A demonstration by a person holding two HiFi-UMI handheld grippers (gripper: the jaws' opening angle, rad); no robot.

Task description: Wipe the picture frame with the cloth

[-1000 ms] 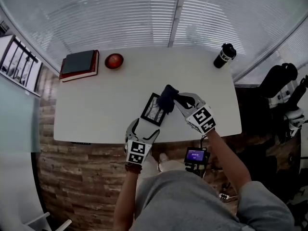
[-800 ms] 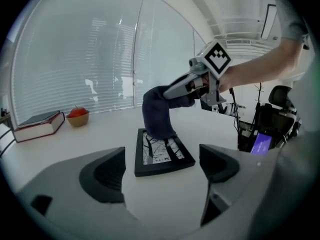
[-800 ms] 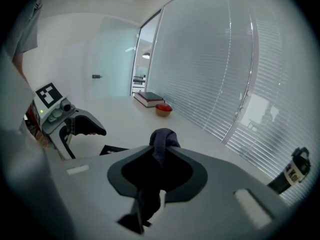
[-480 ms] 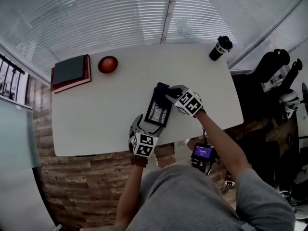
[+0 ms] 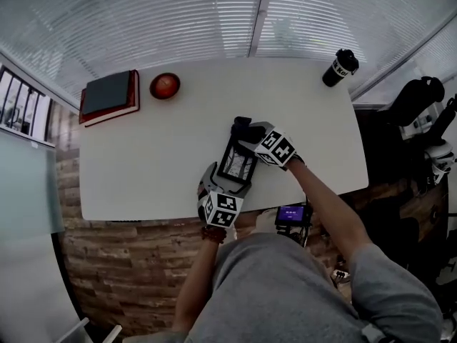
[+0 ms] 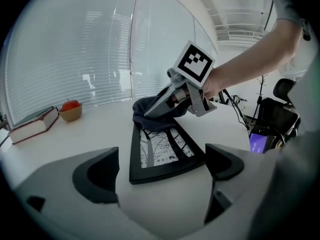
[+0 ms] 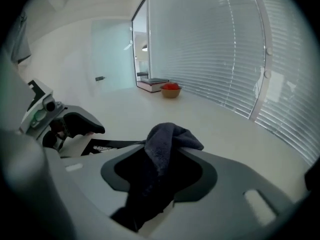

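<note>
One white table [image 5: 143,170] carries everything, and the one picture frame [image 5: 238,164] lies flat on it close to the near edge, in front of the person. Every place below is given from that frame.

Two books [image 5: 108,95], a dark one on a red one as far as can be told, sit well beyond the frame and far to its left.

There are two grippers. The left gripper [image 5: 227,183] is at the frame's near end. Its jaws have just been opening and now stand wide apart, one off each near corner of the frame, with neither pad pressing on it. The right gripper [image 5: 250,140] is at the frame's far end. Its jaws have just been opening too, and they are parted with the cloth lying loose in the gap between them.

One dark cloth [image 5: 246,131] is bunched over the frame's far end, touching it.

One black travel mug [image 5: 339,68] stands well beyond the frame to its right.

One bowl [image 5: 165,86] holding one red apple sits beyond the frame to its left, nearer than the books
</note>
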